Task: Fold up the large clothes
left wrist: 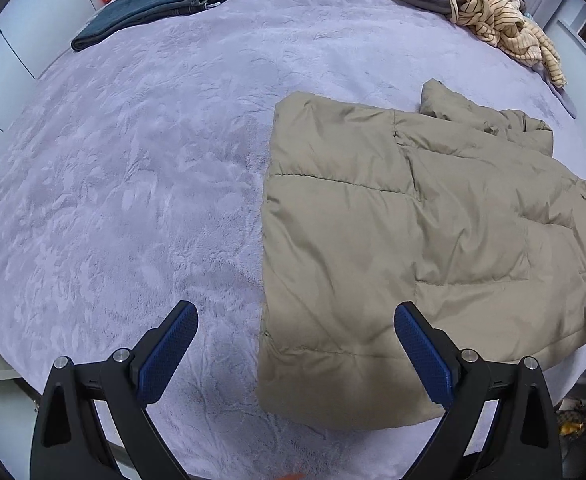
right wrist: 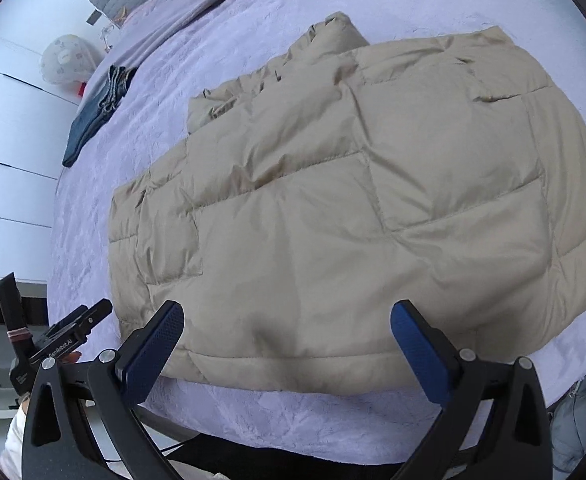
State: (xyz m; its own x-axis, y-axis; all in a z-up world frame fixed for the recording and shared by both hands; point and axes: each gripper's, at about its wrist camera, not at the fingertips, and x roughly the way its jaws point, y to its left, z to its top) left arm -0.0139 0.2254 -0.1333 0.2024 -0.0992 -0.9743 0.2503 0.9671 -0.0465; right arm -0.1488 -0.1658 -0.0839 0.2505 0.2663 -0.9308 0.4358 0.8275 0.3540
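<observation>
Nearest, the right gripper (right wrist: 287,340) and left gripper (left wrist: 296,344) are held above the bed (left wrist: 133,160), jaws spread wide, nothing between them. The quilted beige jacket (right wrist: 333,200) lies flat by the near bed edge, partly folded. A further fold is judged in hand; its hem must next be grasped. Farther off, folded jeans (left wrist: 153,12) and a striped heap (left wrist: 505,24) are noted.

Bed (left wrist: 133,200) under a lilac embossed blanket, tan quilted puffer jacket (left wrist: 413,240) flat at its near edge, folded jeans (left wrist: 153,12) at far left corner, striped clothes heap (left wrist: 501,20) at far right corner
</observation>
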